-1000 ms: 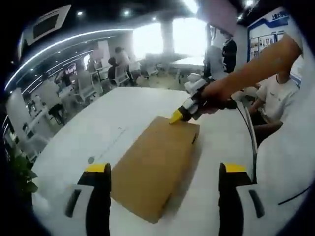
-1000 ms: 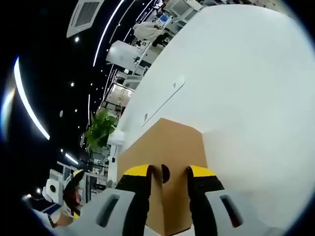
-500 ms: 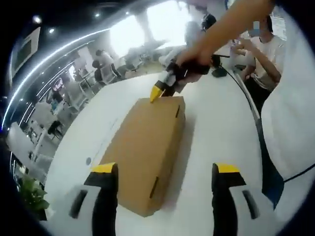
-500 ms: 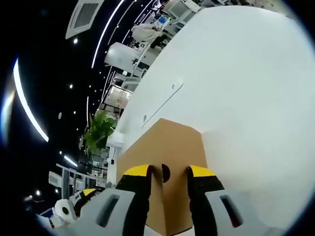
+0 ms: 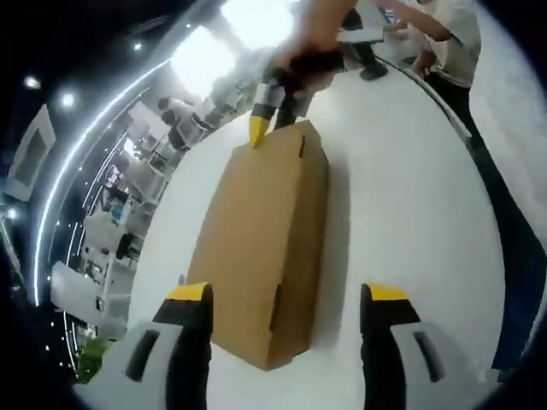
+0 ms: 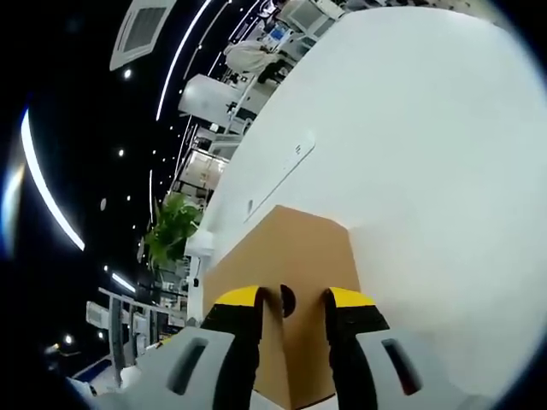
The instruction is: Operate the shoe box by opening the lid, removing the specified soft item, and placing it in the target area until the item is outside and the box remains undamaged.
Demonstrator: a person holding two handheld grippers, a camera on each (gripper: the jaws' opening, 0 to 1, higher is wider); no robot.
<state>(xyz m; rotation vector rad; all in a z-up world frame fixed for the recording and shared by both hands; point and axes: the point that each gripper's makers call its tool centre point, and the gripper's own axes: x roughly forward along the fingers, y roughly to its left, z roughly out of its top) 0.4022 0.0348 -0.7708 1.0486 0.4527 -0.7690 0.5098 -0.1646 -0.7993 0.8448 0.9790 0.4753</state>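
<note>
Lengthwise on the white table (image 5: pixel 410 196), toward its middle, lies a closed brown shoe box (image 5: pixel 265 248), its long axis running straight away from the left gripper (image 5: pixel 286 299). That gripper hovers released, jaws spread wider than the box's near end. At the far end, the right gripper (image 6: pixel 286 301) has its jaws closed onto the lid's edge by a small round hole.

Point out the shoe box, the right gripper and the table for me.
shoe box (image 5: pixel 261 248), left gripper view, closed lid top.
right gripper (image 6: pixel 291 301), right gripper view, between fingertips, at the box end.
table (image 5: pixel 402 196), left gripper view, bare white surface.
</note>
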